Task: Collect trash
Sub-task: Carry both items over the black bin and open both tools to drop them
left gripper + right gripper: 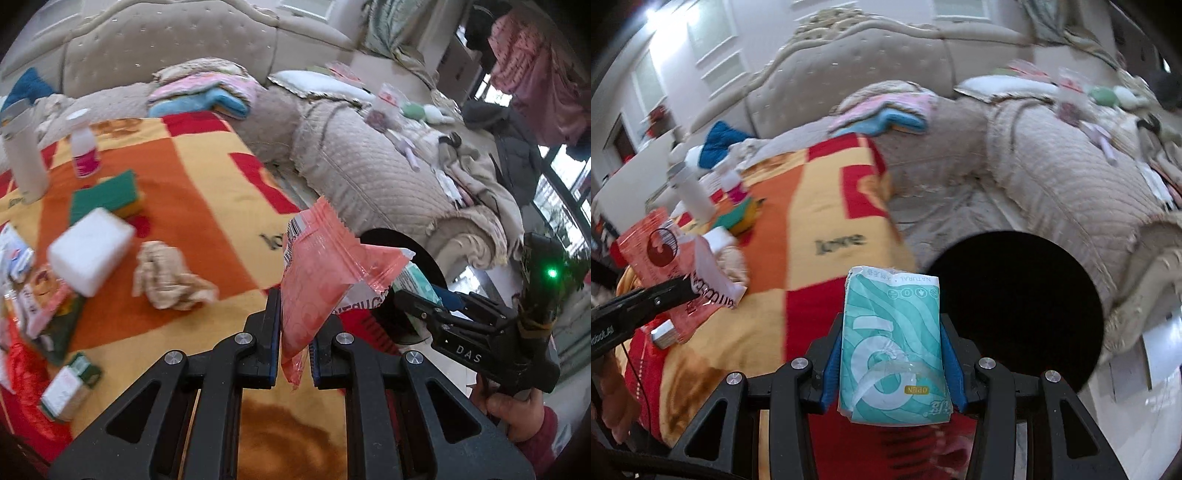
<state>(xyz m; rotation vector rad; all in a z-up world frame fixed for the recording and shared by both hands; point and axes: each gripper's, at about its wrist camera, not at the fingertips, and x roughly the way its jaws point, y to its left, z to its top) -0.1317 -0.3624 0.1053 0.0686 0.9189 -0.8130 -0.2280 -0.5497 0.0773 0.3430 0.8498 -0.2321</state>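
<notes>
My left gripper [294, 328] is shut on a pink snack wrapper [325, 273] and holds it above the table's right edge. It also shows in the right wrist view [672, 266], at the left. My right gripper [892, 343] is shut on a teal tissue pack [892, 347], close to the round black bin opening [1015, 310]. In the left wrist view the right gripper [428, 291] sits just in front of the bin [406, 243]. A crumpled beige tissue [170, 277] lies on the orange and yellow tablecloth [207, 184].
On the table stand a white block [90, 251], a green sponge [107, 195], a small bottle [85, 147], a white cylinder [24, 158] and packets at the left edge [66, 384]. A quilted beige sofa [369, 162] with clothes lies behind.
</notes>
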